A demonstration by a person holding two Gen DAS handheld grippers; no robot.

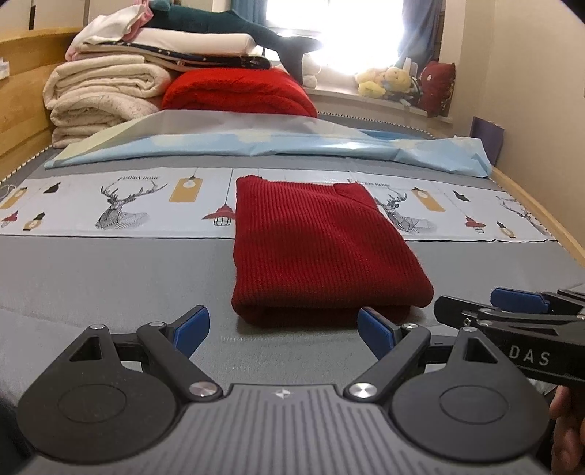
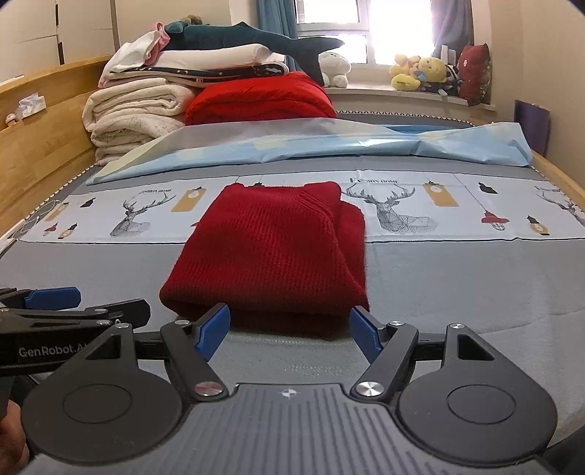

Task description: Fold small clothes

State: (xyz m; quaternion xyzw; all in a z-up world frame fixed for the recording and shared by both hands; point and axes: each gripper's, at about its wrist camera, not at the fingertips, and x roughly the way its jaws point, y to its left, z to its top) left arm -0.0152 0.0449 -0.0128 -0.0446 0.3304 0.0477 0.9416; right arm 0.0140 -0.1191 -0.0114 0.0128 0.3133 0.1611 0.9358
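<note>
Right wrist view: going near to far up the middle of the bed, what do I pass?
Right tool, open → folded dark red knit → deer-print sheet → light blue sheet → bright red blanket → window.

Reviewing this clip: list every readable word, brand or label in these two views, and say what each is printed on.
"DAS": side of the right tongs, rest cut off.
"GenRobot.A": side of the left tongs, end hidden.
"FASHION HOME": printed deer cloth, above a deer; partly hidden by the red sweater.
Other cloth print: too small to read.
</note>
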